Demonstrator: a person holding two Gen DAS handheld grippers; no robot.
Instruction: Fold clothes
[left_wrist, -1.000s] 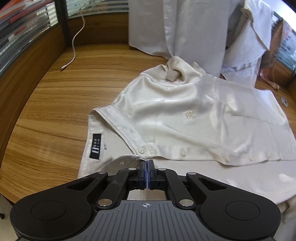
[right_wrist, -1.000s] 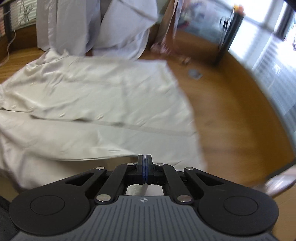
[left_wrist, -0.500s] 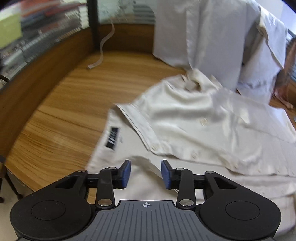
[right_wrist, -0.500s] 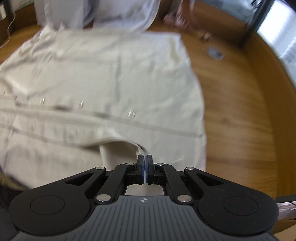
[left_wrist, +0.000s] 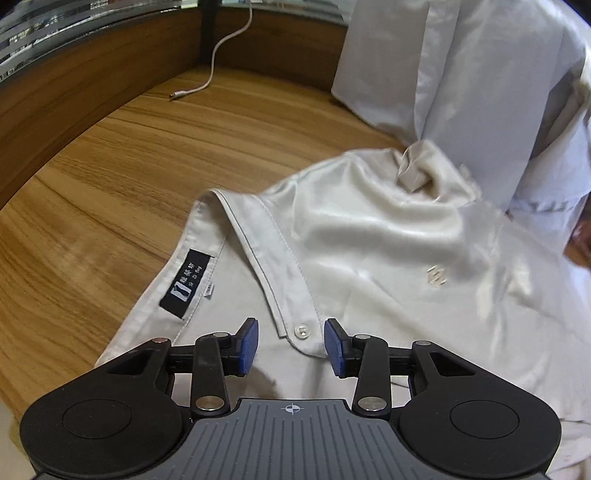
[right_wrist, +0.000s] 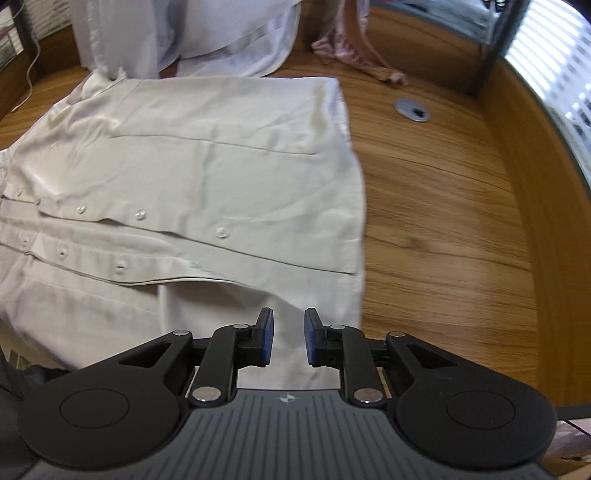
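A cream button-up shirt (left_wrist: 369, 240) lies spread on the wooden table (left_wrist: 92, 206), its front placket and buttons facing up. In the left wrist view its collar end with a black neck label (left_wrist: 187, 283) is nearest. My left gripper (left_wrist: 291, 345) hovers open just above the collar's buttoned corner, holding nothing. In the right wrist view the same shirt (right_wrist: 207, 158) shows its hem end and button row. My right gripper (right_wrist: 288, 336) stands open over the lower front panel near the hem corner, nothing between its blue pads.
Pale shirts (left_wrist: 461, 66) hang or lean at the back of the table. A white cable (left_wrist: 218, 51) lies at the far left. A pink garment (right_wrist: 358, 51) and a round grey cable port (right_wrist: 412, 109) sit at the far right. A raised wooden rim surrounds the desk.
Both grippers have opened and let go of the shirt's front edge, the left first and the right after it. The fabric now lies flat on the table.
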